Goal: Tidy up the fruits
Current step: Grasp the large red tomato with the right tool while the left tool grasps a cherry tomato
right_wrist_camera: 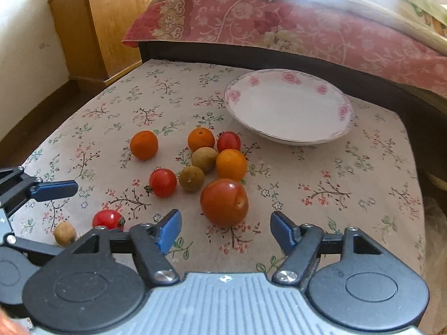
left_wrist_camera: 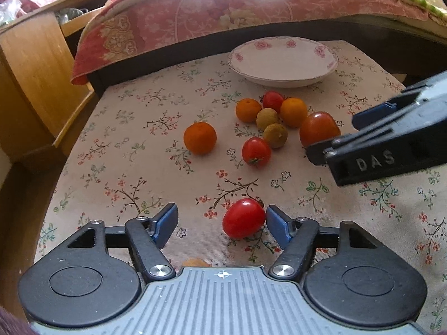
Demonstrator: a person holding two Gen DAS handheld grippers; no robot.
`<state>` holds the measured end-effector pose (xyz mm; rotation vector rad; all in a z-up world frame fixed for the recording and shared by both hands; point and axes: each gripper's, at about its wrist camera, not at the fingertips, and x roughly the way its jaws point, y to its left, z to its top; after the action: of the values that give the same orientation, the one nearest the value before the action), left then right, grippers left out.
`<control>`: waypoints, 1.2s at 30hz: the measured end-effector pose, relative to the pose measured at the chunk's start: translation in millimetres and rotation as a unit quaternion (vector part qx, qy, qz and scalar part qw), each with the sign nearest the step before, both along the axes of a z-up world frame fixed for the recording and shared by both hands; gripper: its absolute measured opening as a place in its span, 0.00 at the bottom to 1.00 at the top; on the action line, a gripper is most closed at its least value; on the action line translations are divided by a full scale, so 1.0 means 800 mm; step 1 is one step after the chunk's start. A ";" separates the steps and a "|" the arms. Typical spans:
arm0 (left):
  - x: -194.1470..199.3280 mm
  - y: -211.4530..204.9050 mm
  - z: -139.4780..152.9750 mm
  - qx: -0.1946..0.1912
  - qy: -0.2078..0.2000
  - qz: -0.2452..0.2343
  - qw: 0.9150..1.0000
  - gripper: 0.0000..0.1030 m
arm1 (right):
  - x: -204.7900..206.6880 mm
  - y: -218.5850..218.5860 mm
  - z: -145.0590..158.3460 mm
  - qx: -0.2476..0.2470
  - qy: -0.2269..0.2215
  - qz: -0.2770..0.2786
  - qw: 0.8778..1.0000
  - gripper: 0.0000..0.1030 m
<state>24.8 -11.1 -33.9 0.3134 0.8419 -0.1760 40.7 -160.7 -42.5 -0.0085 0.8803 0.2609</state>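
On the flowered tablecloth [left_wrist_camera: 134, 150] lies a loose group of small oranges, cherry tomatoes and brownish longans. A white plate [left_wrist_camera: 282, 64] with pink roses stands behind them with nothing on it. My left gripper [left_wrist_camera: 222, 223] is open around a red cherry tomato [left_wrist_camera: 243, 218], which lies against the right finger and well apart from the left one. My right gripper [right_wrist_camera: 226, 227] is open, and a large red-orange tomato [right_wrist_camera: 224, 202] sits just ahead of its fingertips, touching neither. In the left wrist view that tomato [left_wrist_camera: 318, 128] shows beside the right gripper's fingers [left_wrist_camera: 371, 113].
A lone orange [left_wrist_camera: 199, 138] lies left of the cluster, and a cherry tomato [left_wrist_camera: 256, 151] in front of it. A longan [right_wrist_camera: 64, 233] sits close under the left gripper. A bed with a red quilt [right_wrist_camera: 279, 25] borders the far edge; a wooden cabinet [right_wrist_camera: 106, 22] stands at left.
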 end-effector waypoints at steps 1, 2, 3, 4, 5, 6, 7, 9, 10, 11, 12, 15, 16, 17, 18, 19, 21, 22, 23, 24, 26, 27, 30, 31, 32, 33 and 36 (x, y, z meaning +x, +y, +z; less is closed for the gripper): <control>0.000 -0.001 -0.001 0.001 0.002 -0.002 1.000 0.70 | 0.003 0.000 -0.002 0.002 0.000 0.001 1.000 0.66; 0.001 -0.002 -0.003 0.001 0.004 -0.003 1.000 0.69 | 0.006 0.001 -0.003 0.005 0.001 0.003 1.000 0.64; 0.001 -0.002 -0.005 0.002 0.006 -0.004 1.000 0.68 | 0.009 0.001 -0.004 0.005 0.002 0.006 1.000 0.63; 0.001 -0.002 -0.007 0.003 0.008 -0.004 1.000 0.68 | 0.012 0.002 -0.006 0.004 0.003 0.006 1.000 0.62; 0.002 -0.002 -0.007 0.003 0.009 -0.005 1.000 0.68 | 0.014 0.002 -0.008 0.003 0.005 0.006 1.000 0.58; 0.002 -0.002 -0.007 0.001 0.008 -0.005 1.000 0.67 | 0.017 0.002 -0.010 0.005 0.009 0.008 1.000 0.55; 0.002 -0.003 -0.008 0.002 0.007 -0.007 1.000 0.66 | 0.020 0.003 -0.012 0.009 0.013 0.010 1.000 0.51; 0.001 -0.003 -0.009 0.003 0.006 -0.008 1.000 0.66 | 0.023 0.003 -0.015 0.016 0.021 0.013 1.000 0.49; 0.001 -0.004 -0.009 0.004 0.005 -0.008 1.000 0.66 | 0.023 0.003 -0.016 0.014 0.021 0.014 1.000 0.48; 0.000 -0.004 -0.009 0.004 0.006 -0.009 1.000 0.65 | 0.023 0.004 -0.017 0.012 0.020 0.016 1.000 0.48; -0.001 -0.003 -0.009 0.002 0.007 -0.009 1.000 0.65 | 0.024 0.004 -0.017 0.011 0.019 0.018 1.000 0.48; -0.005 -0.003 -0.008 -0.006 0.013 -0.015 1.000 0.61 | 0.025 0.003 -0.017 0.012 0.021 0.019 1.000 0.47; -0.005 -0.005 -0.008 -0.003 0.012 -0.019 1.000 0.61 | 0.026 0.004 -0.017 0.012 0.022 0.019 1.000 0.47; -0.006 -0.007 -0.008 0.000 0.010 -0.022 1.000 0.59 | 0.027 0.004 -0.016 0.012 0.022 0.019 1.000 0.47; -0.005 -0.008 -0.008 0.001 0.010 -0.026 1.000 0.58 | 0.027 0.004 -0.017 0.012 0.022 0.019 0.999 0.47; -0.005 -0.008 -0.008 0.000 0.012 -0.029 1.000 0.55 | 0.028 0.004 -0.017 0.013 0.022 0.020 0.999 0.47; -0.005 -0.008 -0.007 -0.005 0.018 -0.034 0.999 0.51 | 0.030 0.006 -0.016 0.009 0.028 0.025 0.999 0.48; -0.006 -0.008 -0.007 -0.006 0.021 -0.037 0.999 0.49 | 0.032 0.006 -0.016 0.009 0.029 0.025 0.999 0.48; -0.006 -0.008 -0.006 -0.006 0.024 -0.039 0.999 0.48 | 0.033 0.005 -0.016 0.012 0.031 0.023 0.999 0.48; -0.006 -0.009 -0.006 -0.005 0.028 -0.040 0.999 0.47 | 0.033 0.004 -0.016 0.015 0.032 0.023 0.999 0.48; -0.005 -0.010 -0.005 0.000 0.035 -0.044 0.998 0.46 | 0.034 0.005 -0.017 0.012 0.033 0.027 0.999 0.48; -0.003 -0.012 -0.004 0.002 0.041 -0.045 0.998 0.45 | 0.034 0.006 -0.017 0.008 0.034 0.029 0.999 0.47; 0.003 -0.016 0.000 -0.002 0.062 -0.052 0.997 0.39 | 0.033 0.008 -0.014 0.001 0.040 0.028 0.999 0.42; 0.003 -0.018 -0.001 0.001 0.061 -0.063 0.996 0.39 | 0.032 0.006 -0.014 0.007 0.043 0.031 0.999 0.42; 0.003 -0.020 -0.002 0.007 0.058 -0.076 0.995 0.39 | 0.031 0.003 -0.014 0.012 0.046 0.032 0.998 0.42; 0.005 -0.019 -0.002 0.008 0.058 -0.082 0.995 0.39 | 0.029 0.001 -0.014 0.016 0.048 0.030 0.998 0.42; 0.013 -0.015 -0.001 -0.008 0.075 -0.080 0.994 0.39 | 0.027 -0.006 -0.013 0.025 0.054 0.025 0.998 0.42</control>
<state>35.6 -23.2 -34.5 0.3570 0.9639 -0.3591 62.3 -165.3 -53.1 0.0311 0.9821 0.3329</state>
